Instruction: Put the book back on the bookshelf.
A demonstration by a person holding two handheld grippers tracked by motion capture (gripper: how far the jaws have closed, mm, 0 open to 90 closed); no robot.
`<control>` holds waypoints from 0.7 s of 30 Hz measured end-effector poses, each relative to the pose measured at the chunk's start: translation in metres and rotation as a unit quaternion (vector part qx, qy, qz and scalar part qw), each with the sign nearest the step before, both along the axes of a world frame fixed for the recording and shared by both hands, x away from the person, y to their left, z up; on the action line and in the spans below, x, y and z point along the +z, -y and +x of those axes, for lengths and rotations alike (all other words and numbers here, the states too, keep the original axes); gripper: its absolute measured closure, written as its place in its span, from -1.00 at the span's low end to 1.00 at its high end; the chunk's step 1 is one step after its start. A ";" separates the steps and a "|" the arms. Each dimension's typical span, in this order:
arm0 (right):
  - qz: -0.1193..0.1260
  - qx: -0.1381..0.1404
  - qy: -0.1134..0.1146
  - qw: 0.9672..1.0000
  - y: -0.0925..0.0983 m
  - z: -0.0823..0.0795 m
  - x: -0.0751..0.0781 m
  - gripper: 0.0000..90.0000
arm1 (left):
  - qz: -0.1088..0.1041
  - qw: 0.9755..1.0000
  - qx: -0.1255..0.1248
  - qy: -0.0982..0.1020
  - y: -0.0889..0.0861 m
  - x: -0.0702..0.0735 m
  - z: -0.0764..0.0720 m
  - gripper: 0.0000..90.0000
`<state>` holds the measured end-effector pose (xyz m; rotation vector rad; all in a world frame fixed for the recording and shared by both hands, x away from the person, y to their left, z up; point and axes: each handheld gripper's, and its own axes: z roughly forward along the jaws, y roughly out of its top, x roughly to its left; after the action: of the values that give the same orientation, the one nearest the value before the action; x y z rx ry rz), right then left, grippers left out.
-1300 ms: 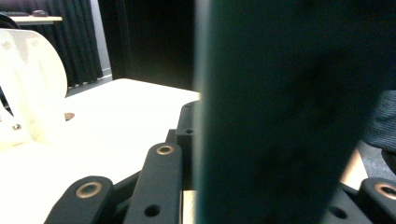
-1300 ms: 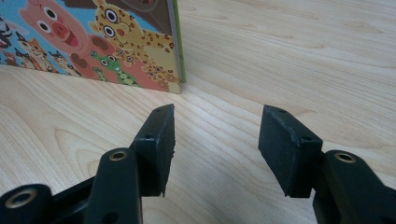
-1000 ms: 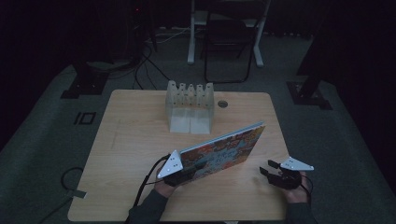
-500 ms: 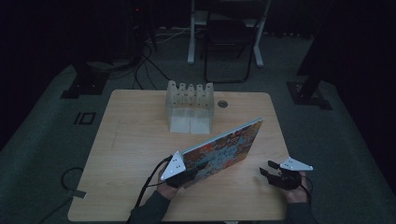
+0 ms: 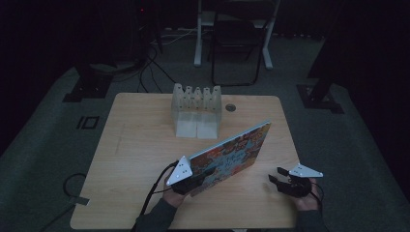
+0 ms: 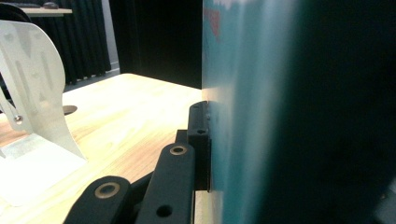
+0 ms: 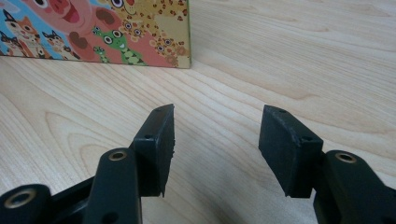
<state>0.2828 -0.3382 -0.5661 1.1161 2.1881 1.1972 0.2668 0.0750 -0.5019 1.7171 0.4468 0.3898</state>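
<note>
Here, left gripper (image 5: 189,178) fingers pinching picture book (image 5: 232,151), upright, long axis toward far right; right gripper (image 5: 280,175) fingers spread.

The left gripper (image 5: 193,175) is clamped, its 2 jaws pressed tight, low on the near side. The right gripper (image 5: 276,175) rests with jaws parted, pointing left.

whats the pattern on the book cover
Bright cartoon animals on the book: a pink pig, green frog, spotted leopard and cats. The right gripper view shows it best.

No legible text, labels or numbers anywhere.
</note>
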 end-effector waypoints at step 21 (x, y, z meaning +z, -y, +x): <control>-0.002 -0.002 -0.007 1.000 0.000 0.000 -0.004 -0.02 | -0.012 1.000 -0.003 -0.007 -0.019 0.008 0.000 0.80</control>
<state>0.2824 -0.3386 -0.5697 1.1299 2.1982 1.1856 0.2671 0.0940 -0.4937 1.6983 0.4547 0.3663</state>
